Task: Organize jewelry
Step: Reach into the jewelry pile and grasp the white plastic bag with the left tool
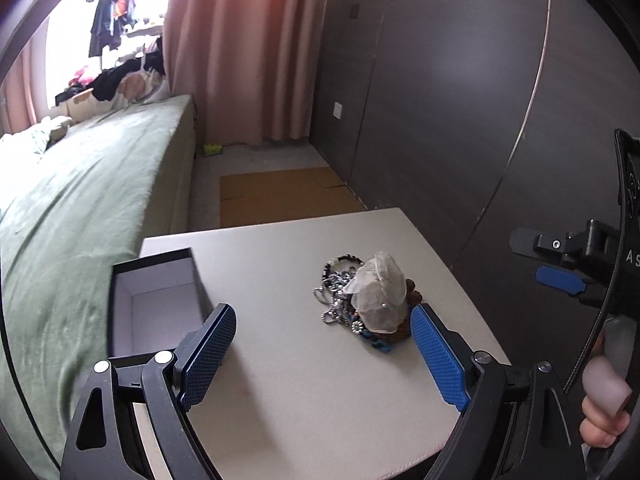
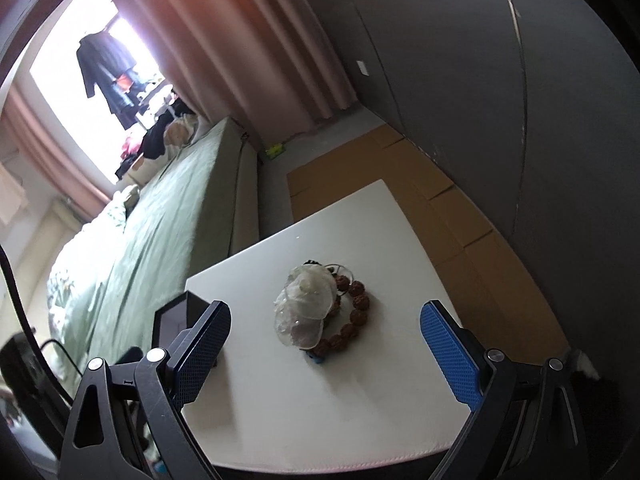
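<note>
On the pale surface point(image 1: 288, 380) a heap of jewelry point(image 1: 362, 300) lies toward the right half, with translucent shell-like discs point(image 1: 378, 294) piled on top of silver chains point(image 1: 330, 300), dark beads and a brown bead bracelet point(image 2: 354, 320) that curls around the heap's right side in the right wrist view. At the surface's left edge stands an open dark box point(image 1: 156, 300) with a pale lining, well apart from the heap. The left tongs point(image 1: 322, 354) hover above the near part of the surface with their blue pads spread wide and nothing between them; the right-hand pad point(image 1: 438, 356) sits just in front of the heap's near right edge, though whether it touches cannot be told. The right tongs point(image 2: 326, 354) are likewise spread wide and hold nothing, the heap lying ahead between the two fingers. A green bed point(image 1: 80, 200) runs along the left, pink curtains point(image 1: 240, 48) hang behind it, flattened cardboard point(image 1: 280, 196) lies on the floor, and dark wall panels point(image 1: 460, 100) stand on the right.
</note>
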The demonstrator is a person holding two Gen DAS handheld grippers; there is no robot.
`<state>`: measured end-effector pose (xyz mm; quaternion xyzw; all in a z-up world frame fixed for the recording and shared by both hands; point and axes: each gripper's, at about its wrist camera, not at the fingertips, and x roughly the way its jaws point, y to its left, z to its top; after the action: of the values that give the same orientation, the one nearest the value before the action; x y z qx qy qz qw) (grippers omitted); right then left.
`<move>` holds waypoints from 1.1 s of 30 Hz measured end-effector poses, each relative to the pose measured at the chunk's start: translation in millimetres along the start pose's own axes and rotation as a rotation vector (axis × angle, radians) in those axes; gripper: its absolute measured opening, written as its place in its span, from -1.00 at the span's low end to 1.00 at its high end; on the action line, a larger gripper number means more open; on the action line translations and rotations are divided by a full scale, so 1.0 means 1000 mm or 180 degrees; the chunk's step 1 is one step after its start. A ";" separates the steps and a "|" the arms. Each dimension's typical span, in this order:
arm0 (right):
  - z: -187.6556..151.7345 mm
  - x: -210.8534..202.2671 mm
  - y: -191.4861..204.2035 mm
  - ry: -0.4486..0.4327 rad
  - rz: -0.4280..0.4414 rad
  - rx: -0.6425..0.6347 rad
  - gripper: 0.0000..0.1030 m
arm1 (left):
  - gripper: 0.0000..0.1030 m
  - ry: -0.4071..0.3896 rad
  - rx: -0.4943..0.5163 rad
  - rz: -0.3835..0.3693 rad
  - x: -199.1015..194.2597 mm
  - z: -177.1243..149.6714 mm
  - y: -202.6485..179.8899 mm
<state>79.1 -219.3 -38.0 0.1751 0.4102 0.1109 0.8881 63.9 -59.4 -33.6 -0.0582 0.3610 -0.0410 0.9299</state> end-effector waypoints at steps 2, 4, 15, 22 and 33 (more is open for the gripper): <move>0.003 0.006 -0.005 0.0031 0.0006 0.0046 0.88 | 0.63 0.0052 0.0005 -0.0023 0.010 0.002 -0.002; 0.005 0.014 -0.011 0.0106 -0.0035 0.0109 0.88 | 0.57 0.0098 0.0005 -0.0042 0.021 0.004 -0.005; 0.020 0.038 -0.038 0.0185 -0.0047 0.0378 0.87 | 0.34 0.0327 -0.0088 -0.0177 0.075 0.011 -0.020; 0.028 0.056 -0.047 0.0275 -0.0073 0.0504 0.87 | 0.29 0.0411 -0.0044 -0.0182 0.105 0.014 -0.032; 0.028 0.066 -0.046 0.0339 -0.0129 0.0486 0.87 | -0.96 0.0412 -0.0057 -0.0218 0.118 0.012 -0.031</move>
<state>145.5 -245.2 -85.5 0.2278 0.4676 0.0704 0.8511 157.8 -103.2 -98.9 -0.0761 0.4186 -0.0732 0.9020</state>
